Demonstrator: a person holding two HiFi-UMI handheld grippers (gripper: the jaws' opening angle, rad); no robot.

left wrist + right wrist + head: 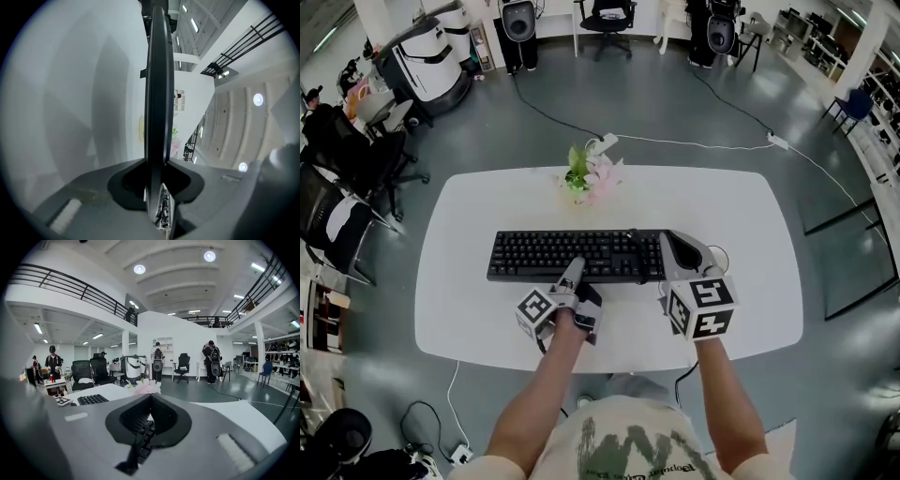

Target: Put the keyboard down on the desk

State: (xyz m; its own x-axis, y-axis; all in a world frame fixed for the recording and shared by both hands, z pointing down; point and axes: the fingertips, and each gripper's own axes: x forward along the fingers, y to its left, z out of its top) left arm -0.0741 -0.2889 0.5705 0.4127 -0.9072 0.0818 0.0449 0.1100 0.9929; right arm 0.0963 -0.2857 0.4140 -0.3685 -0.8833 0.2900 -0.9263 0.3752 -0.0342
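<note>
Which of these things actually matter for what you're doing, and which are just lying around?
In the job: keyboard, desk, left tongs, right tongs (both gripping the keyboard).
Just lying about: flowers, floor cable, office chair.

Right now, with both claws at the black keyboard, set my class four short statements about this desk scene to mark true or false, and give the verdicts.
1. The black rectangular keyboard is over the white oval desk. True.
2. The left claw is open and empty. False: it is shut on the keyboard's near edge.
3. The pink-flowered potted plant stands beyond the keyboard's far edge. True.
4. The right claw grips the plant. False: it is shut on the keyboard's right end.
</note>
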